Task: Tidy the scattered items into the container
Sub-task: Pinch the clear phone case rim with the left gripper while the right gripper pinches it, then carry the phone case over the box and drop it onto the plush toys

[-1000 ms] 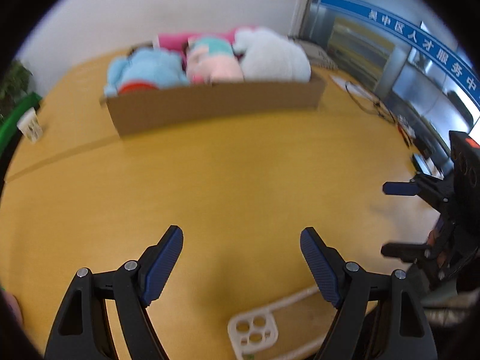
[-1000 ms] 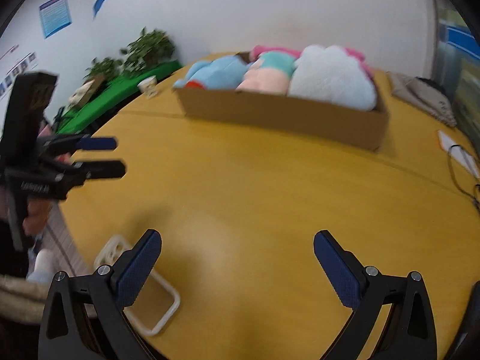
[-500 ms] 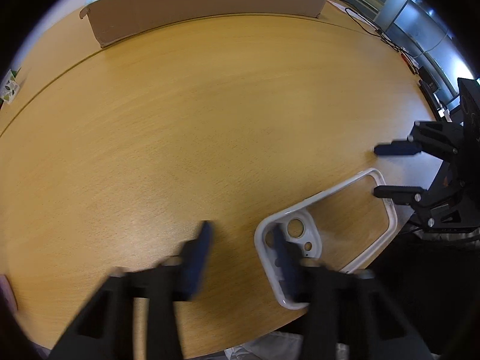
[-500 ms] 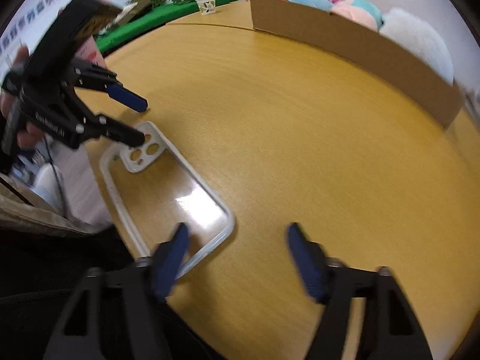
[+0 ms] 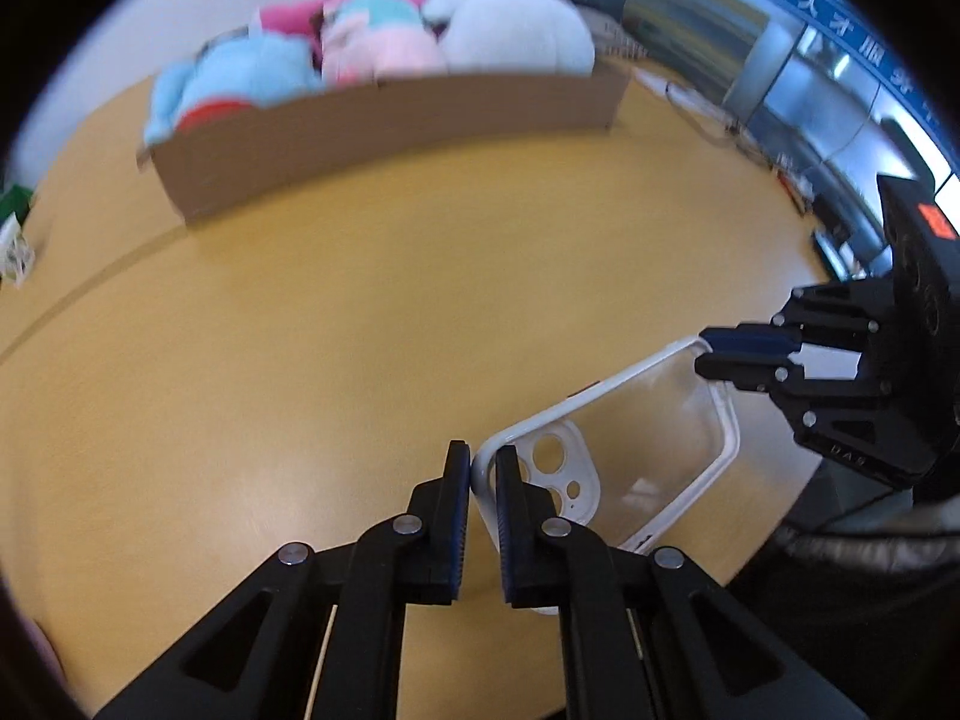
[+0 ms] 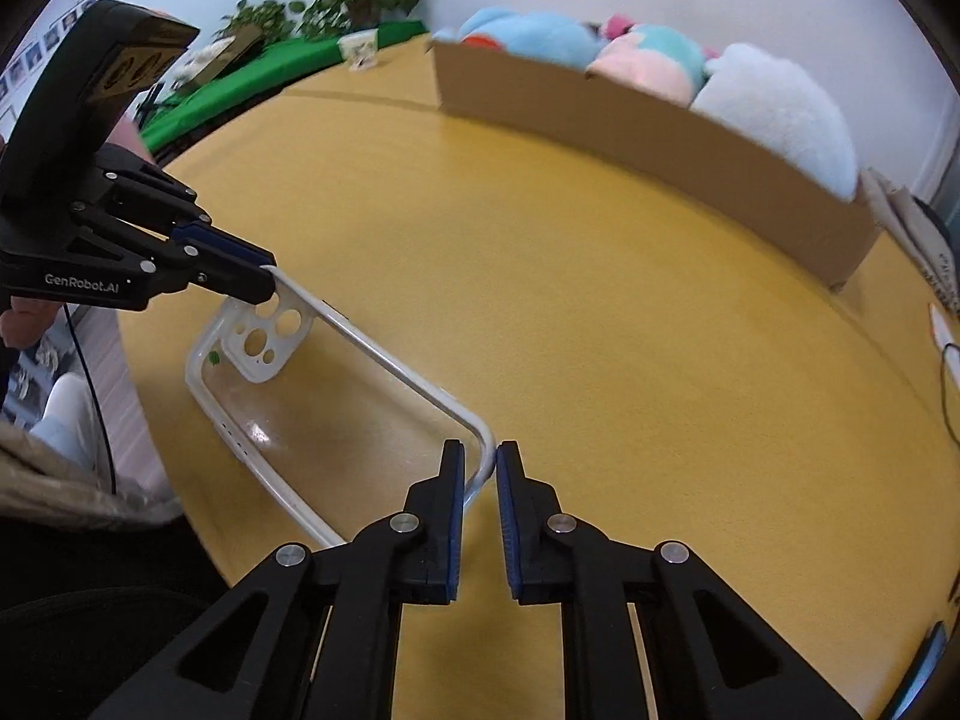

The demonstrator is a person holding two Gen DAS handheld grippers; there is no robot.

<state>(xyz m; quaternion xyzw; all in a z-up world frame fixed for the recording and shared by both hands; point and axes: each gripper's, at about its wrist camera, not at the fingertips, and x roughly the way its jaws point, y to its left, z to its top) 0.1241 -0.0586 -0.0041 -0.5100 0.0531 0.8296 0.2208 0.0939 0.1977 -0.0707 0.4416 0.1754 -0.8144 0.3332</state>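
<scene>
Left gripper (image 5: 482, 468) pinching camera-hole corner of clear phone case with white rim (image 5: 636, 450); right gripper (image 6: 480, 465) clamped on opposite corner rim. Case tilted, partly off yellow wooden table (image 5: 330, 312) at near edge. Risk: thin rim slips, flexes if hands diverge. Far: cardboard box (image 5: 384, 132) holding plush toys (image 5: 372, 42).

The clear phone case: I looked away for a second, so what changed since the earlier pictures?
Both tools closed on the clear white-rimmed phone case: the left tool at its camera-cutout corner, the right tool at the opposite corner. The brown cardboard box of plush toys stayed put.
</scene>
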